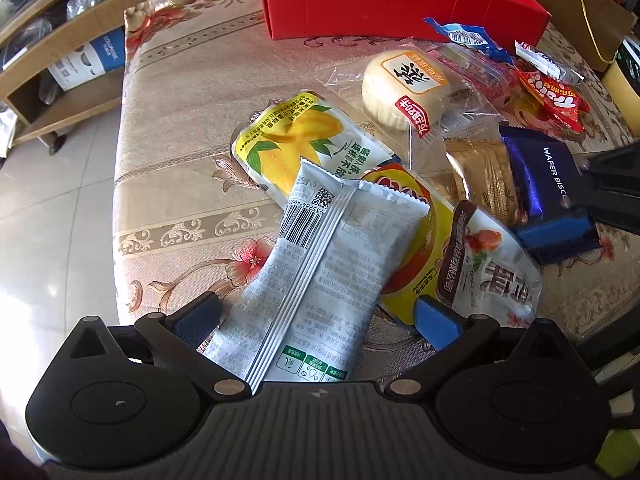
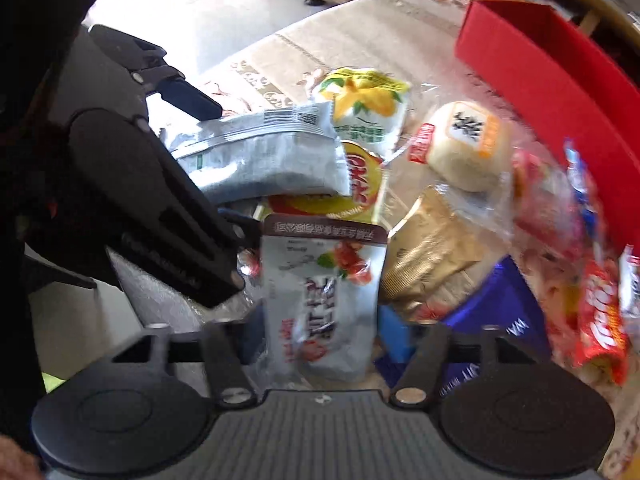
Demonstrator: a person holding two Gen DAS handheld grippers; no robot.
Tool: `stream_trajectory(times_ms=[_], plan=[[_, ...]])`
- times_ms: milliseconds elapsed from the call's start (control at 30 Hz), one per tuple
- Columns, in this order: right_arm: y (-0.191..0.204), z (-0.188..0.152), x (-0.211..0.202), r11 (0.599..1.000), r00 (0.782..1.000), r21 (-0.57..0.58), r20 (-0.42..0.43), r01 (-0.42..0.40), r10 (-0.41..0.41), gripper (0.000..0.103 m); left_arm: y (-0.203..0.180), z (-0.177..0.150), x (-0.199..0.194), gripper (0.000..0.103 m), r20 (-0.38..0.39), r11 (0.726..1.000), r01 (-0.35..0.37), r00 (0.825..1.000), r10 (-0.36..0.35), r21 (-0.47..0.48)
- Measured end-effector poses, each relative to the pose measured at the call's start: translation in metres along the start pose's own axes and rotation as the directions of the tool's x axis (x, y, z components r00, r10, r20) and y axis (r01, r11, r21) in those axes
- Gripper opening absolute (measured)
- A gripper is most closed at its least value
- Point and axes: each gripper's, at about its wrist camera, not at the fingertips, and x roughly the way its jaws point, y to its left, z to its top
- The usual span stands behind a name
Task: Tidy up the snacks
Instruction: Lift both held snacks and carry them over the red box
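A pile of snacks lies on the floral table (image 1: 180, 152). My left gripper (image 1: 316, 320) is open around a long silver packet (image 1: 320, 272), whose near end lies between the jaws; the pads look apart from it. The same packet shows in the right wrist view (image 2: 260, 156). My right gripper (image 2: 320, 340) is shut on a white pouch with red fruit print (image 2: 324, 300), also seen in the left wrist view (image 1: 492, 268). A red box (image 1: 400, 0) stands open at the far edge, seen too in the right wrist view (image 2: 552, 80).
In the pile: a mango pack (image 1: 296, 140), a round bun in clear wrap (image 1: 408, 84), a yellow pack (image 1: 420, 240), a gold wafer (image 1: 488, 180), a blue wafer biscuit pack (image 1: 548, 184), red packets (image 1: 556, 100). A wooden shelf (image 1: 60, 80) stands left over tiled floor.
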Motion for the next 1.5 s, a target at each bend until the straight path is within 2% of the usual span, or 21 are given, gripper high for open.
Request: stream_trajectory(times_ms=[67, 167, 233, 333, 433, 533, 667, 700, 800, 867, 1000, 1200, 1333, 1433, 1500], plan=[[-0.005, -0.006, -0.002, 0.998, 1.0, 0.059, -0.012, -0.023, 0.024, 0.049, 0.0, 0.001, 0.0, 0.103, -0.003, 1.0, 0.0, 1.0, 0.0, -0.007], [-0.007, -0.018, -0.01, 0.994, 1.0, 0.104, 0.007, 0.019, -0.02, 0.048, -0.001, 0.001, -0.003, 0.098, 0.006, 1.0, 0.0, 1.0, 0.0, -0.011], [-0.011, -0.023, -0.023, 0.989, 0.999, 0.148, 0.043, 0.012, -0.019, 0.048, -0.002, 0.001, -0.007, 0.085, 0.024, 1.0, -0.002, 1.0, 0.002, -0.015], [-0.013, -0.033, -0.041, 0.979, 0.994, 0.2, 0.096, 0.033, -0.053, 0.048, -0.002, 0.0, -0.012, 0.074, 0.038, 0.999, -0.008, 0.999, 0.01, -0.047], [-0.014, -0.044, -0.055, 0.966, 0.988, 0.253, 0.124, 0.054, -0.088, 0.048, -0.006, 0.005, -0.01, 0.076, 0.05, 0.999, -0.015, 0.999, 0.018, -0.047], [-0.013, -0.055, -0.069, 0.956, 0.984, 0.288, 0.151, 0.049, -0.096, 0.048, -0.004, 0.013, -0.003, 0.09, 0.022, 0.996, -0.039, 0.999, 0.04, -0.079], [-0.024, -0.059, -0.07, 0.948, 0.975, 0.318, 0.203, 0.018, -0.087, 0.048, -0.004, 0.015, -0.002, 0.089, 0.021, 0.996, -0.032, 0.999, 0.034, -0.083], [-0.028, -0.06, -0.07, 0.945, 0.973, 0.327, 0.217, 0.004, -0.08, 0.048, -0.003, 0.014, -0.003, 0.085, 0.03, 0.995, -0.026, 0.999, 0.029, -0.092], [-0.037, -0.06, -0.06, 0.939, 0.973, 0.343, 0.22, -0.009, -0.071, 0.048, -0.003, 0.015, -0.012, 0.059, 0.046, 0.992, -0.025, 0.998, 0.031, -0.121], [-0.041, -0.06, -0.058, 0.937, 0.972, 0.349, 0.227, -0.019, -0.065, 0.048, -0.002, 0.013, -0.015, 0.056, 0.047, 0.987, 0.018, 0.999, -0.011, -0.16], [-0.049, -0.057, -0.061, 0.933, 0.966, 0.36, 0.245, -0.011, -0.083, 0.048, -0.01, 0.01, -0.02, 0.052, 0.052, 0.983, 0.033, 0.998, -0.024, -0.182], [-0.061, -0.056, -0.079, 0.917, 0.95, 0.398, 0.288, -0.004, -0.121, 0.048, -0.014, 0.017, -0.037, 0.051, 0.103, 0.963, 0.115, 0.99, -0.092, -0.242], [-0.078, -0.048, -0.086, 0.901, 0.94, 0.433, 0.305, 0.008, -0.154, 0.048, -0.022, 0.041, -0.055, 0.051, 0.179, 0.964, 0.166, 0.975, -0.129, -0.208], [-0.097, -0.039, -0.09, 0.884, 0.934, 0.467, 0.305, 0.024, -0.187, 0.048, -0.026, 0.07, -0.054, 0.052, 0.214, 0.959, 0.2, 0.964, -0.157, -0.2], [-0.112, -0.031, -0.092, 0.87, 0.929, 0.492, 0.306, 0.031, -0.206, 0.048, -0.032, 0.093, -0.051, 0.052, 0.234, 0.963, 0.198, 0.96, -0.154, -0.181]])
